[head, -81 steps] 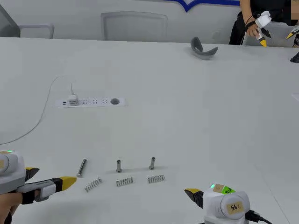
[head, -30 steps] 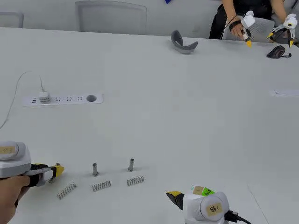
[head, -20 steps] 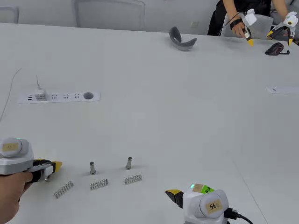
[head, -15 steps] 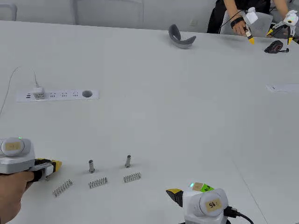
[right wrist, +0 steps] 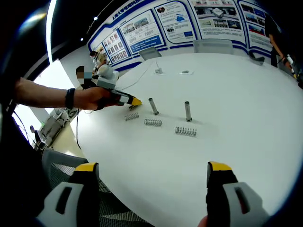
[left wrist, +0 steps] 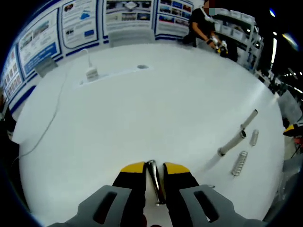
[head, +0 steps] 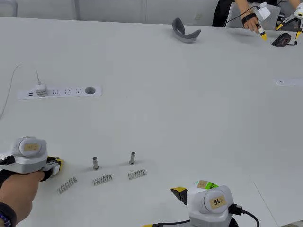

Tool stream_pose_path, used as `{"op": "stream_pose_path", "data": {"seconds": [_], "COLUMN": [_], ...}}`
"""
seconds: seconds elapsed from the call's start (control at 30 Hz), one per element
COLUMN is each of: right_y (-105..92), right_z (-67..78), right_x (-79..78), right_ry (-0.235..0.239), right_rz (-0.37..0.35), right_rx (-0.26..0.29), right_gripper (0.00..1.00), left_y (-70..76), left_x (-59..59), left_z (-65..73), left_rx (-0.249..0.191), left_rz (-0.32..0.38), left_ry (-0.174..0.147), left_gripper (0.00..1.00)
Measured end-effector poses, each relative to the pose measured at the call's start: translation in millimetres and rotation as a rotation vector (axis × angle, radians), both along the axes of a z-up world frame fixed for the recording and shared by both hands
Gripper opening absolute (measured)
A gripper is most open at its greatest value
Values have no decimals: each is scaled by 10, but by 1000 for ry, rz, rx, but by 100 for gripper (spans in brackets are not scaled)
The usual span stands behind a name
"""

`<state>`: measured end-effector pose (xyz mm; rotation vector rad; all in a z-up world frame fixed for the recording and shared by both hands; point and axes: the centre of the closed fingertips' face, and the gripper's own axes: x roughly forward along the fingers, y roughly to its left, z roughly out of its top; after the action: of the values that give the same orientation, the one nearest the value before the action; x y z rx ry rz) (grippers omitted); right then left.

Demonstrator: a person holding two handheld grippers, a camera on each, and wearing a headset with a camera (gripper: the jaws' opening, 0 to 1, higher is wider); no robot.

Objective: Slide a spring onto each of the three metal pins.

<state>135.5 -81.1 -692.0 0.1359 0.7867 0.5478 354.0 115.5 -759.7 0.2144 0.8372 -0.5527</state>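
White workbench top [head: 189, 118] with a long white power strip [head: 59, 91] lying flat on it, a white plug [head: 41, 88] seated near the strip's left end. On the near side of the power strip, well apart from it, two short silver metal pins standing upright side by side: left upright pin [head: 95, 163] roughly in line with the strip's right end, right upright pin [head: 132, 158] a little further right. Just nearer than the pins, three small coiled wire springs lying on their sides in a loose row, apart from one another: first spring [head: 67, 185] below the strip's middle, second spring [head: 102, 179] just in front of the left upright pin, third spring [head: 137, 174] just in front of the right upright pin. Left gripper [head: 57, 164], grey-bodied with yellow-tipped black jaws, held in a hand [head: 18, 191] on the near side of the power strip below its left half, just beside the first spring; jaws closed tight on a third silver metal pin [left wrist: 152, 174], clamped lengthwise between the yellow tips in the left gripper view. Right gripper [right wrist: 152, 166], nearest of all and off to the right of the power strip, with jaws spread wide and nothing between them, well apart from pins and springs. Far beyond the power strip and to its right, a grey curved band [head: 185, 30] resting on the workbench top, and further right another person's hand [head: 250, 21] holding a yellow-tipped gripper.
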Motion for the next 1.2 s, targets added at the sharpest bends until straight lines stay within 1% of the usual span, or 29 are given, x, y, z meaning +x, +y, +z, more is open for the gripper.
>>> {"op": "stream_pose_path", "data": {"seconds": [0.03, 0.07, 0.1, 0.13, 0.2, 0.27, 0.37, 0.4, 0.43, 0.47, 0.63, 0.73, 0.87, 0.97, 1.07, 1.2], "right_y": [5, 9, 15, 25, 37, 41, 34, 25, 14, 0, -53, -62, -52, -32, -32, -26], "right_z": [-4, -10, -13, -16, -17, -19, -7, 1, 1, 2, 9, 8, 12, 17, 34, 56], "right_x": [3, 6, 6, 6, 3, 1, 4, 4, 5, 5, -4, -6, -4, 3, 25, 35], "right_ry": [0, -1, -1, -1, -1, 0, -3, -5, -5, -6, -7, -6, -6, -7, -12, -17], "right_rz": [-1, -2, -1, 2, 5, 8, 6, 4, 2, -1, -18, -23, -20, -18, -31, -35], "right_rx": [3, 4, 5, 7, 8, 8, 8, 8, 7, 5, 0, 2, 2, 3, 7, 10], "right_gripper": [96, 96, 96, 96, 96, 96, 96, 96, 96, 96, 96, 96, 96, 96, 96, 96], "left_y": [5, 25, 28, 14, 30, 41, 47, 51, 63, 74, 101, 120, 134, 180, 227, 284], "left_x": [4, 20, 27, 22, 29, 35, 34, 22, 30, 18, -17, -19, -26, -27, -50, -84], "left_z": [-2, -2, 0, -1, -1, 2, 5, 2, 4, 2, 17, 76, 133, 181, 235, 260], "left_rx": [18, 49, 60, 56, 65, 65, 44, 28, 24, 15, -2, -26, -40, -51, -84, -89], "left_rz": [-5, -12, -15, -12, -6, 2, 11, 22, 25, 35, 43, 63, 68, 93, 122, 131], "left_ry": [-7, -24, -30, -27, -31, -24, 6, 25, 26, 36, 37, 31, 20, 10, 4, 0], "left_gripper": [14, 12, 11, 10, 9, 8, 8, 8, 8, 7, 7, 7, 7, 7, 7, 7]}}
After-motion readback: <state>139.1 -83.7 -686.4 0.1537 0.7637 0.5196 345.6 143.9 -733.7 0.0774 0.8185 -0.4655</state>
